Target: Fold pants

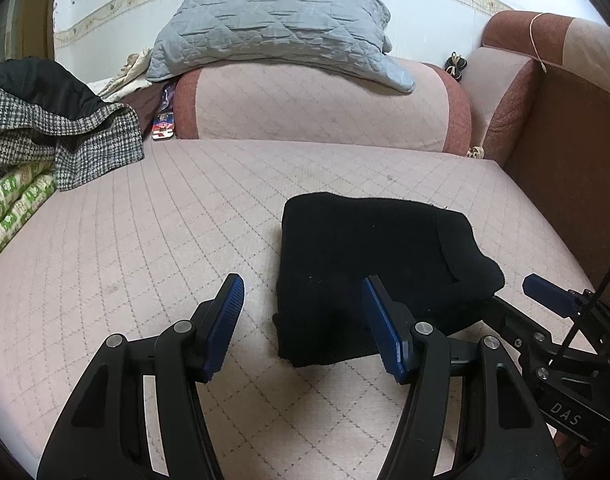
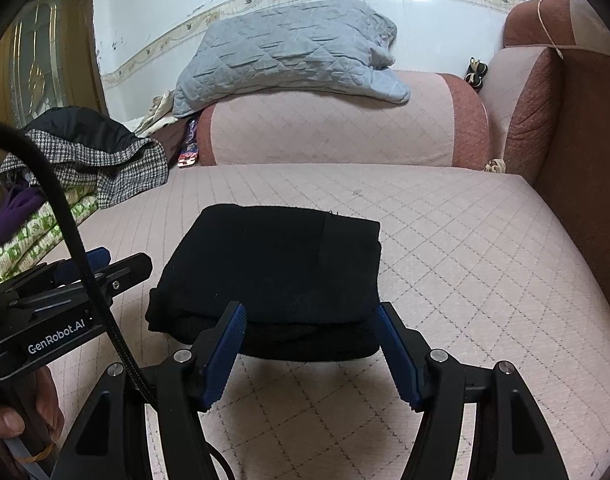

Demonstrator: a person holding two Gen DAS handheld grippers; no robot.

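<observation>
Pants: black, folded into a compact stacked bundle, lying flat on the pink quilted sofa seat, just ahead of both my grippers. Far left of my left gripper, a houndstooth garment is heaped over green-patterned bedding at the seat's edge. My left gripper itself hovers above the seat with its blue-padded fingers spread wide and nothing between them; its left finger stands over bare cushion, its right finger over the near left part of the bundle. Straight ahead, beyond the pants, a grey quilted pillow rests on the sofa's rounded backrest.

From the right wrist view, the pants sit directly in front of my right gripper, whose fingers are likewise parted and empty, flanking the bundle's near edge; I cannot tell whether the tips touch the cloth. My left gripper appears at its left, beside the bundle's left edge. To the right of my right gripper, the brown armrest borders the seat.
</observation>
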